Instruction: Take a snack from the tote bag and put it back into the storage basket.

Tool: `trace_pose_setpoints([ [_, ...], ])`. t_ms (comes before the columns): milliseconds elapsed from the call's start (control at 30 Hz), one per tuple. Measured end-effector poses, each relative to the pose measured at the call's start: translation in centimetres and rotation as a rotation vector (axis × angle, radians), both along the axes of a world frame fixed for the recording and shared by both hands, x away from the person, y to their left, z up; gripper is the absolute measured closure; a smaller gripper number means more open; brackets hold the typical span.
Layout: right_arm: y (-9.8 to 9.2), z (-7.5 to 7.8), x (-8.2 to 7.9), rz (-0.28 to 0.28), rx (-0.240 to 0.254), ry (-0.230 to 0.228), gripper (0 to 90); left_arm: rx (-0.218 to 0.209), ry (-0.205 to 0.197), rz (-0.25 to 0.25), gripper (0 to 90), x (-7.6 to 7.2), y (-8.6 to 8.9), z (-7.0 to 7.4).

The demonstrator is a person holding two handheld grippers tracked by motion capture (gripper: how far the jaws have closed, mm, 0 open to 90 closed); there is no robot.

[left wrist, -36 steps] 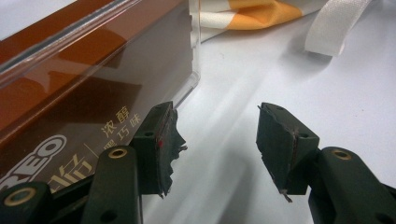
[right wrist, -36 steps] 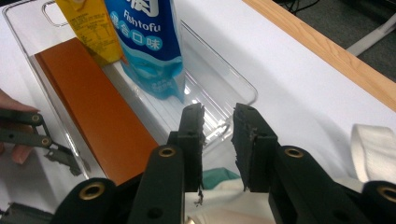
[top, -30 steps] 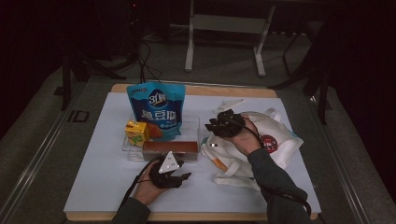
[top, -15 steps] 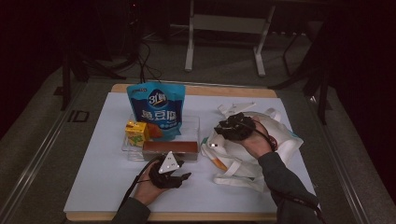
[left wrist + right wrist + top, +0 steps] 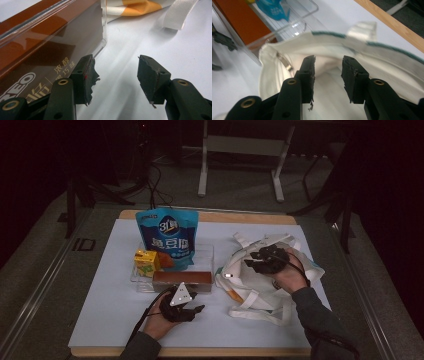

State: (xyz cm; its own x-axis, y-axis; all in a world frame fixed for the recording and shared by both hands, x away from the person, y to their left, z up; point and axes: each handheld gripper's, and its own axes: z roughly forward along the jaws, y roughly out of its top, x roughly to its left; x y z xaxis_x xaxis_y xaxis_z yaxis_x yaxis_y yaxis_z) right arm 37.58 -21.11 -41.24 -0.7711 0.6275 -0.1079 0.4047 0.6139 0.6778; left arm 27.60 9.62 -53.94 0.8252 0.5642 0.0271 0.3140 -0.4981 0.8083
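My right gripper (image 5: 256, 259) hovers over the tote bag (image 5: 240, 285), jaws just eased apart and empty, to spread its mouth. Left of the bag, my left gripper (image 5: 196, 309) waits half-open and empty beside the brown box (image 5: 181, 279).

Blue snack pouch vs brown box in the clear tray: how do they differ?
The blue snack pouch stands upright at the back of the clear tray; the brown box lies flat along its front edge. The pouch is soft, tall and bright blue with white lettering; the box is rigid, low, long and dark brown. The left gripper sits just in front of the box, farther from the pouch. Both are unheld packaged goods.
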Motion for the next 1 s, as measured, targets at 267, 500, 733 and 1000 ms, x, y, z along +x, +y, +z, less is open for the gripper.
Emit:
trace_pose_setpoints([
  [267, -3.2, 0.3, -0.6, -0.043, -0.019, -0.007, 77.6, -0.002, 0.002, 0.001, 47.0, 0.0, 0.0, 0.0],
  [500, -6.1, 0.2, -1.1, -0.092, -0.034, 0.003, 89.5, 0.0, 0.0, 0.001, 47.0, 0.0, 0.0, 0.0],
  [733, -8.2, -0.8, -1.9, -0.119, -0.049, 0.029, 89.8, -0.001, 0.001, 0.002, 47.0, 0.0, 0.0, 0.0],
  [1000, -10.1, -2.0, -2.9, -0.143, -0.085, 0.041, 89.6, -0.001, 0.0, 0.003, 46.9, 0.0, 0.0, 0.0],
])
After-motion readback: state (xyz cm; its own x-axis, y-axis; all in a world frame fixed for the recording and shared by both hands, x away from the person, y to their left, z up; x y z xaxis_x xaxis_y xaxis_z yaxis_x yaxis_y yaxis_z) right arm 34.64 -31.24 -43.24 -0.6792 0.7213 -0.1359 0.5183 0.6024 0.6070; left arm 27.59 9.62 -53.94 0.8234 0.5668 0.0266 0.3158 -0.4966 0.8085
